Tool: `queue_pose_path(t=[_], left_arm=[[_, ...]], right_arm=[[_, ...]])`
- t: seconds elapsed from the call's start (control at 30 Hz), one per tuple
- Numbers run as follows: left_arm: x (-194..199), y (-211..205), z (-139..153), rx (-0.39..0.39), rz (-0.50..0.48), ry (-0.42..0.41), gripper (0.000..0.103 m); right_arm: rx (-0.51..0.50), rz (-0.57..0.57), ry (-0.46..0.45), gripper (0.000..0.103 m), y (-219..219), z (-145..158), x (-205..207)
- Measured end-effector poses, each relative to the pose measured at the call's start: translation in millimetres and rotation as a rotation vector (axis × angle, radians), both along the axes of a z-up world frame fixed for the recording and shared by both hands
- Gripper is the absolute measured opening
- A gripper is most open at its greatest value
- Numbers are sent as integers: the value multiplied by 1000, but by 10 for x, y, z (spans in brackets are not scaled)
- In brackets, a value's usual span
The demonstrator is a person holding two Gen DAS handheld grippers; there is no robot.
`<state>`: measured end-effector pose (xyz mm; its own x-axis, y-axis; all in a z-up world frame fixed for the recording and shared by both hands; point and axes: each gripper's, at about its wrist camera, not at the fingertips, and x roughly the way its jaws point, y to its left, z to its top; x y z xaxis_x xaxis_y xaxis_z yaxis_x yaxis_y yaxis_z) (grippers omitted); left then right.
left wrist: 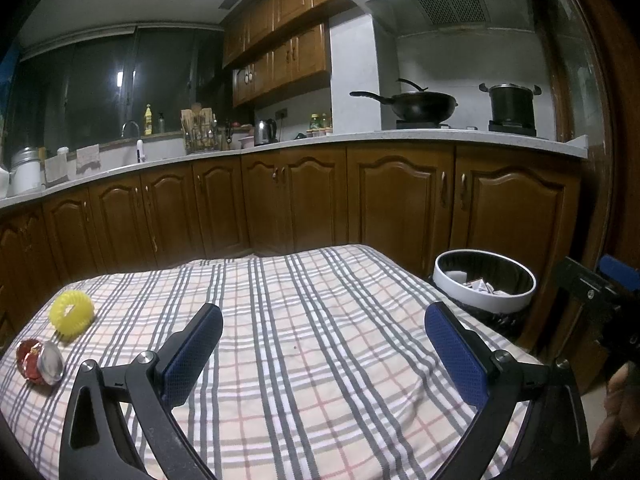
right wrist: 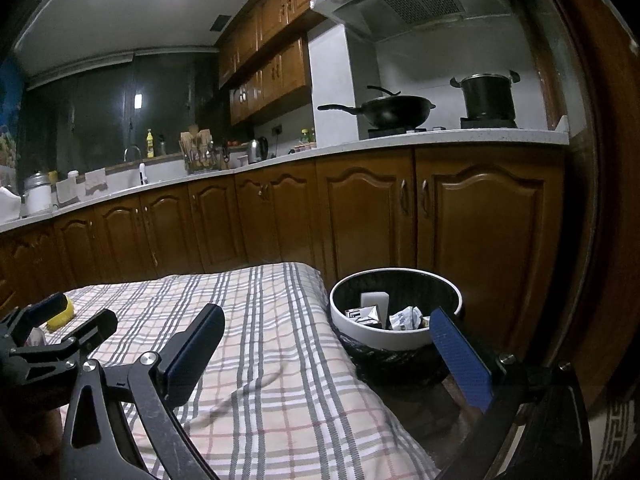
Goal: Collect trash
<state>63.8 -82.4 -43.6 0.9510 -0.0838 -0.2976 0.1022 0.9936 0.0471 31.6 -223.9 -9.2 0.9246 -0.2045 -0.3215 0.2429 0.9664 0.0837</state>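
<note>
Both grippers hang wide open and hold nothing: the left gripper point(left wrist: 323, 332) low in the middle of its view, the right gripper point(right wrist: 328, 332) the same. At the lower left lies the crushed red wrapper point(left wrist: 39, 366) on the checked cloth point(left wrist: 320, 360). It looks light, thin and crinkly, so a gentle pinch across its middle should do. Just past it sits a yellow ring point(left wrist: 71, 313), which looks soft and springy. Farther right, beside the cloth, stands the bin point(right wrist: 396, 312) with scraps inside.
</note>
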Motion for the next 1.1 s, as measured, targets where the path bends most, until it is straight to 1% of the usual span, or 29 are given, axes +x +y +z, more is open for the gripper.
queue_pose_path(t=[1.1], left_arm=[[29, 61, -24, 12, -21, -3, 102]], right_arm=[[3, 12, -5, 103, 23, 53, -7]])
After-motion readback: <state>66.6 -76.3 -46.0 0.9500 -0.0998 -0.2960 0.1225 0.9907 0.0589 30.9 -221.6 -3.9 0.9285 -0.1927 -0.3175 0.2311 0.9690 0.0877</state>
